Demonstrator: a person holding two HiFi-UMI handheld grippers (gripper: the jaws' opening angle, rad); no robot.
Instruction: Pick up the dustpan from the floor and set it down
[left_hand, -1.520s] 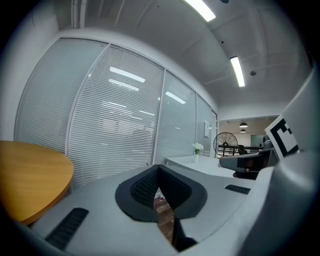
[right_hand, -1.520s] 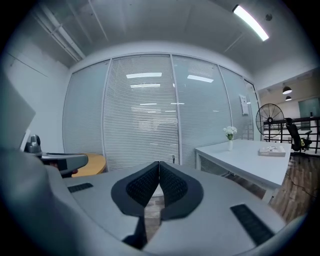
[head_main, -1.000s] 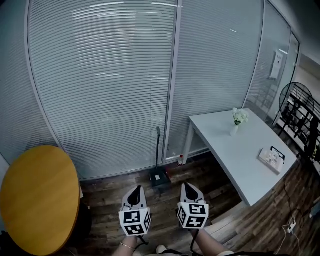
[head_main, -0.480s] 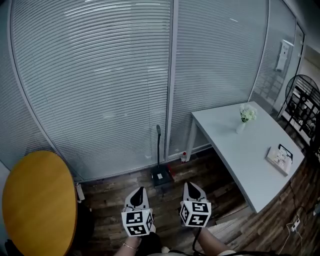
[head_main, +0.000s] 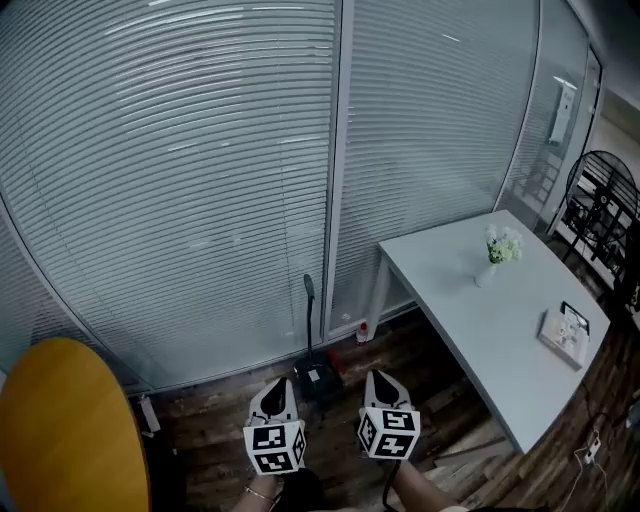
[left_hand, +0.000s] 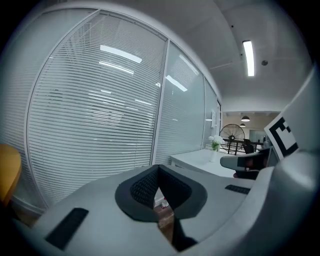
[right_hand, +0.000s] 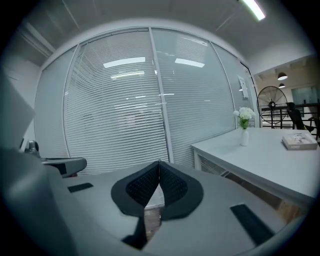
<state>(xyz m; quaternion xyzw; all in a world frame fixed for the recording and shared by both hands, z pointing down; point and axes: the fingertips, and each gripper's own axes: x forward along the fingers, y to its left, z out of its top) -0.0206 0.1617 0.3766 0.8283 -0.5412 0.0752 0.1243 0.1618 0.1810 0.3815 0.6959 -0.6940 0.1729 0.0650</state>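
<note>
Both hand-held grippers are kept shut and empty: the left gripper (head_main: 277, 385) and the right gripper (head_main: 378, 378) are shown with their jaws pressed together at the tips, and nothing is seen between them in either gripper view. Compared with a second ago, they have been carried forward and a little lower, side by side, toward the blind-covered glass wall (head_main: 200, 200). The dustpan (head_main: 316, 378) is found on the wooden floor (head_main: 420, 365) at the foot of that wall, its long handle standing upright. It is now framed just ahead of the tips and between the two grippers, where earlier it was set well beyond them. The round yellow table (head_main: 60, 430) has been shifted further toward the lower left corner of the head view, while the white table (head_main: 470, 300) is kept at the right. An approach is judged to be under way: the dustpan is not yet touched, and jaws must be opened before its handle can be taken.
</note>
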